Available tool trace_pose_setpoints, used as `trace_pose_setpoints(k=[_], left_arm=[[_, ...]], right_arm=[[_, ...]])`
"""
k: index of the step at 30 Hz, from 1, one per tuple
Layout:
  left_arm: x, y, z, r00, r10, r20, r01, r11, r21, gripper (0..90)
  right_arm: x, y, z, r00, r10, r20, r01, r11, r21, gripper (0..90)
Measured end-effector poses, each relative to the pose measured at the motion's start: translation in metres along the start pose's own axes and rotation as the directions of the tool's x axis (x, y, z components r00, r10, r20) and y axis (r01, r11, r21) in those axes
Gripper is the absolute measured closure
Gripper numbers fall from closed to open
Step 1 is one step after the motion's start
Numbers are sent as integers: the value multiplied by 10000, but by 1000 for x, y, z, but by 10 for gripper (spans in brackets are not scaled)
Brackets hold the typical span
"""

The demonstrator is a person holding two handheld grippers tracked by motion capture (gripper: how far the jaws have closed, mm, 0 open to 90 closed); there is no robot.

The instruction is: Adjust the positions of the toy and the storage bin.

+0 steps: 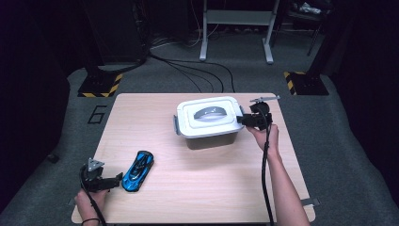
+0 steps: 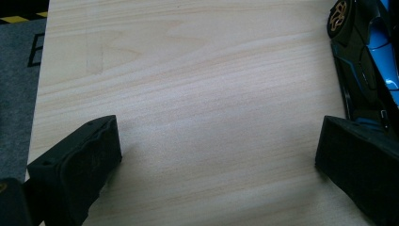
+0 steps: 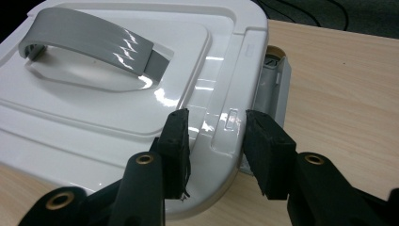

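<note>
R tongs (image 3: 214, 141) clamp white box lid's (image 3: 141, 94) edge by grey side latch (image 3: 277, 80), step = unlatching/opening; next needs lift; L tongs (image 2: 211, 155) open, idle nr blue toy car (image 1: 138, 170).

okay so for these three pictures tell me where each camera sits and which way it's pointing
High view: above the person's side, looking forward and down on the table; both forearms enter from below.
Left gripper view: rides the left hand-held gripper, jaws wide apart over bare wood, blue toy car at right.
Right gripper view: rides the right hand-held gripper, jaws on the white box lid edge.
Shared with the high view: car, box.
</note>
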State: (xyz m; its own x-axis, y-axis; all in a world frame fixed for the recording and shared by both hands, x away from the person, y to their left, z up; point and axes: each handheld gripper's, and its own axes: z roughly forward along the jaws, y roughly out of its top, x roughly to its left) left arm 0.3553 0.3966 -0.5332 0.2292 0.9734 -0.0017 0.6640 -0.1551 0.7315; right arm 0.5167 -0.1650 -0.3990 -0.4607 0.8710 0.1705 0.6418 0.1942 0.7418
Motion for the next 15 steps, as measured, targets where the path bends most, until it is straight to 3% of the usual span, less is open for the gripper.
trace_pose_setpoints(k=[15], left_arm=[[0,0,0,10000,1,2,-1,10000,12,6]], right_arm=[[17,3,10,9980,-491,-397,491,9988,-4,602]])
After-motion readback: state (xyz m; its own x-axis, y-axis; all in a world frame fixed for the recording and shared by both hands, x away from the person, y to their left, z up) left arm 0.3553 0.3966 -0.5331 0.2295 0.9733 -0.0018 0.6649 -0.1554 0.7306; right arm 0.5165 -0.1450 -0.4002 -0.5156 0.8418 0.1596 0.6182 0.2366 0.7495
